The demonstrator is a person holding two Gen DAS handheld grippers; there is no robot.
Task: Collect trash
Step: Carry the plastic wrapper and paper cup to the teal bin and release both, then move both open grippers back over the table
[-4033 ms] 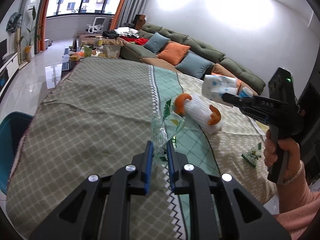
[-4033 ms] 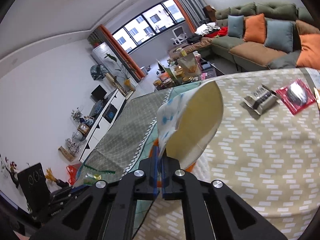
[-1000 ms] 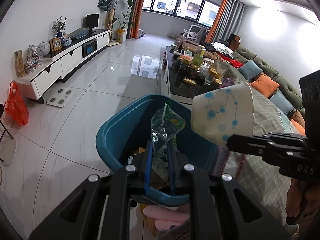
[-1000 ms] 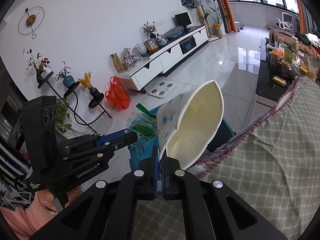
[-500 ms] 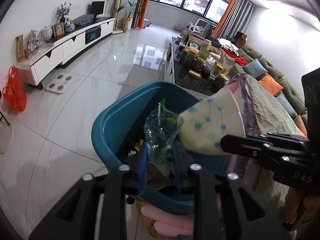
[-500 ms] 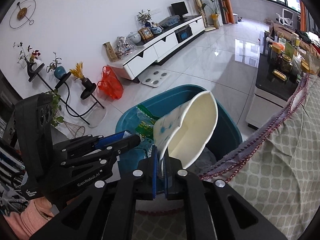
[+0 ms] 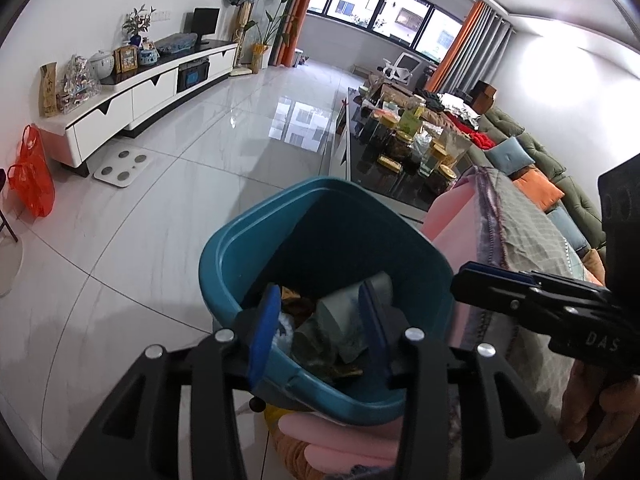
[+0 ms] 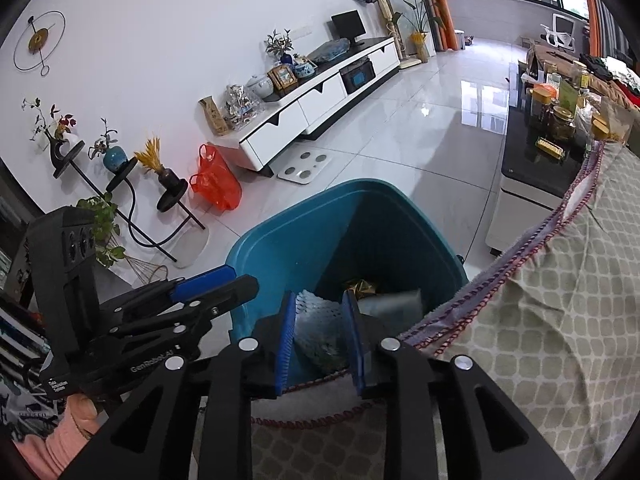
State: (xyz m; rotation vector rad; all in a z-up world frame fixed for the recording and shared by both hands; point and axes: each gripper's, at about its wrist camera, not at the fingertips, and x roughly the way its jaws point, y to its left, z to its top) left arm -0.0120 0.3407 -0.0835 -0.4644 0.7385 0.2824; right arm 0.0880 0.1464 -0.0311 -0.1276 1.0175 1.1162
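Left gripper (image 7: 318, 330): jaws opening, nothing between the pads; poised above the near rim of the bin (image 7: 224, 240).
Right gripper (image 8: 319, 338): jaws opening, nothing gripped; it hangs over the bin's desk-side edge, with the cloth-covered desk (image 8: 560, 320) to its right.
Trash location: a crumpled clear wrapper (image 7: 320, 340) and a paper cup (image 7: 352, 304) lie inside the bin, below and ahead of the left gripper's fingertips, on top of other litter.
Handling, wrapper: judged very light, limp and slick; best pinched at a bunched fold, since a flat face would slip.
Handling, cup: judged light and thin-walled, crushes easily; take it by the rim wall with mild pressure.
Change from earlier frame: one second ago the left gripper clamped the wrapper and the right gripper clamped the cup rim above the bin; both items are now released and lie in the bin.
Stage: judged as drop complete for these two pieces.
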